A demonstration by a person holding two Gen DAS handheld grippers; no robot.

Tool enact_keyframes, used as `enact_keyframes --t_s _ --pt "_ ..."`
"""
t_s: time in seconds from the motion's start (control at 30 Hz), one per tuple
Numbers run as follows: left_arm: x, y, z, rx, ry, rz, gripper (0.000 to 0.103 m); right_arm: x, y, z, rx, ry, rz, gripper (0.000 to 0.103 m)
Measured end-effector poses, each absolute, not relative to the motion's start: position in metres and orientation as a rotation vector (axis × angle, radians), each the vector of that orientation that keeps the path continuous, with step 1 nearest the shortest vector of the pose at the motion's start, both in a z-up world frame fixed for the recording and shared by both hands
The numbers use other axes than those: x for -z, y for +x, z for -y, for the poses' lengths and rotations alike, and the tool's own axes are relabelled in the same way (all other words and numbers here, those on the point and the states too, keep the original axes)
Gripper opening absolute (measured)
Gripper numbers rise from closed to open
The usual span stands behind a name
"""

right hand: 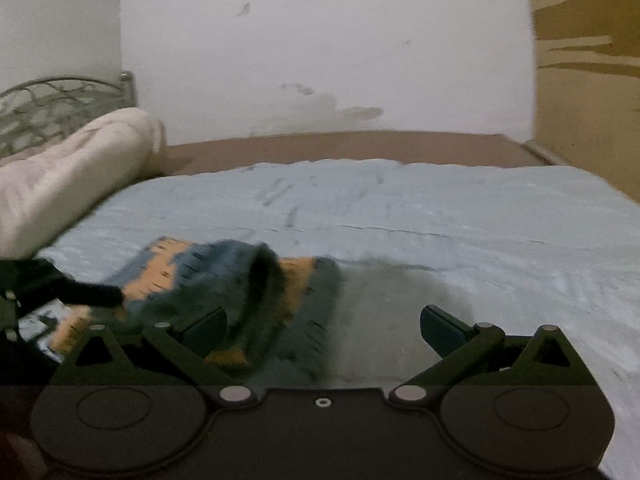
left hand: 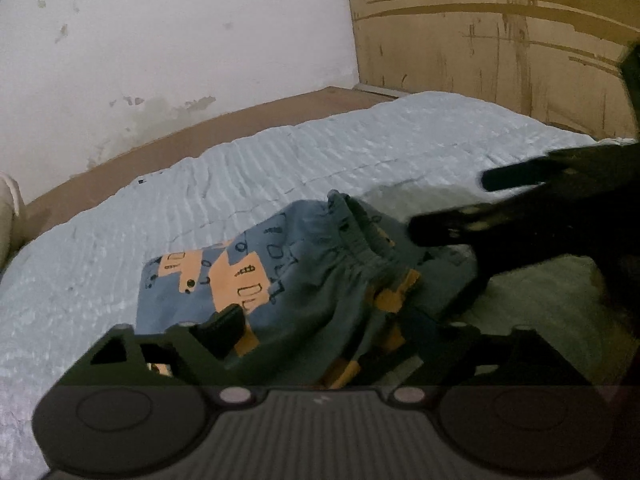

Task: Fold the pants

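Note:
Small blue pants (left hand: 280,280) with orange patches and black marks lie bunched on a light blue sheet (left hand: 280,168), elastic waistband up and to the right. My left gripper (left hand: 332,336) stands wide over the near cloth, which covers its right finger. My right gripper (right hand: 324,328) is open, its left finger (right hand: 204,328) against the pants (right hand: 256,292) and its right finger over bare sheet. The right gripper also shows in the left wrist view (left hand: 452,208), dark and blurred, at the waistband. The left gripper's finger shows in the right wrist view (right hand: 96,294) on the pants' left side.
A rolled cream blanket (right hand: 68,168) lies at the sheet's left, with a metal bed frame (right hand: 60,96) behind it. A stained white wall (right hand: 320,60) is at the back. A brown wooden panel (left hand: 500,40) stands at the right. A brown mattress edge (right hand: 340,144) borders the sheet.

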State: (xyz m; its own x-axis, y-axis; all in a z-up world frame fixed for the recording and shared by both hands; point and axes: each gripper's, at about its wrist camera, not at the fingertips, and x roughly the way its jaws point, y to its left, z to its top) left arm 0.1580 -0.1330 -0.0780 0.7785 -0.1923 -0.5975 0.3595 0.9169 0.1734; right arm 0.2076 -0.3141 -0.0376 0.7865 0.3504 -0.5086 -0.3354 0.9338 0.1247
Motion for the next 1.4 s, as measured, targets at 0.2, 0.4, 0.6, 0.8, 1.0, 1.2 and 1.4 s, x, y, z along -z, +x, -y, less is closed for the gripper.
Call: enact_keyframes --t_s 0.2,0.4,0.6,0.8,1.0,1.2,1.4 --pt "0.08 0.163 0.138 0.357 0.303 -0.631 0.056 0.036 0.243 0.296 -0.479 0.094 -0.611 0.092" --pt "0.082 0.171 0.139 0.374 0.287 -0.671 0.027 0.038 0.269 0.289 -0.493 0.151 -0.66 0.065" --pt "0.076 0.17 0.136 0.409 0.269 -0.665 0.007 0.042 0.279 0.293 -0.491 0.213 -0.697 0.034" --pt "0.077 0.168 0.14 0.415 0.282 -0.666 0.005 0.042 0.277 0.295 -0.503 0.219 -0.699 0.012" --pt "0.077 0.167 0.138 0.422 0.284 -0.665 0.025 0.041 0.277 0.296 -0.498 0.213 -0.699 0.025" --pt "0.081 0.168 0.14 0.423 0.295 -0.689 0.032 0.048 0.28 0.301 -0.501 0.267 -0.737 0.041" --pt "0.078 0.171 0.136 0.403 0.268 -0.702 0.005 0.046 0.276 0.309 -0.501 0.33 -0.713 0.014"
